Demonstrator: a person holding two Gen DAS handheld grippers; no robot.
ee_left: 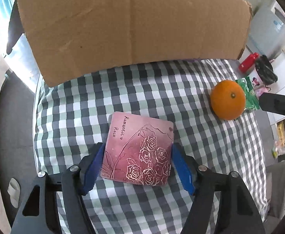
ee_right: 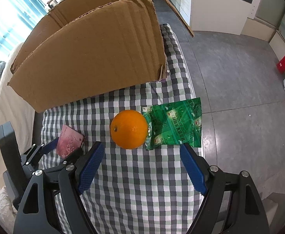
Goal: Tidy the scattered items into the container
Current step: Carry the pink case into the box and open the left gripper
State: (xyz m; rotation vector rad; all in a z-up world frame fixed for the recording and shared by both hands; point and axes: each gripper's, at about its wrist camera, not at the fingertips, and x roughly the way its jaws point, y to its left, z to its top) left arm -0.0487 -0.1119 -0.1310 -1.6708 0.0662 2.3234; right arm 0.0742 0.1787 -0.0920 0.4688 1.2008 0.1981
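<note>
From the left wrist, the left tool (ee_left: 137, 154) is clenched on the pink card (ee_left: 137, 150), both blue pads against its side edges, above the checked tabletop (ee_left: 142, 91) near its left edge; lift it level over the cardboard box (ee_left: 130, 25) wall before letting go. From the right wrist, the right tool (ee_right: 141, 156) stands released before the orange (ee_right: 129, 129), which touches the green packet (ee_right: 174, 123) at the right edge.

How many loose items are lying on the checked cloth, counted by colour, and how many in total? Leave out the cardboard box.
Pink: 1, the rose card, between the fingers of the left gripper
Orange: 1, the orange
Green: 1, the foil packet
Total: 3, all outside the cardboard box
</note>
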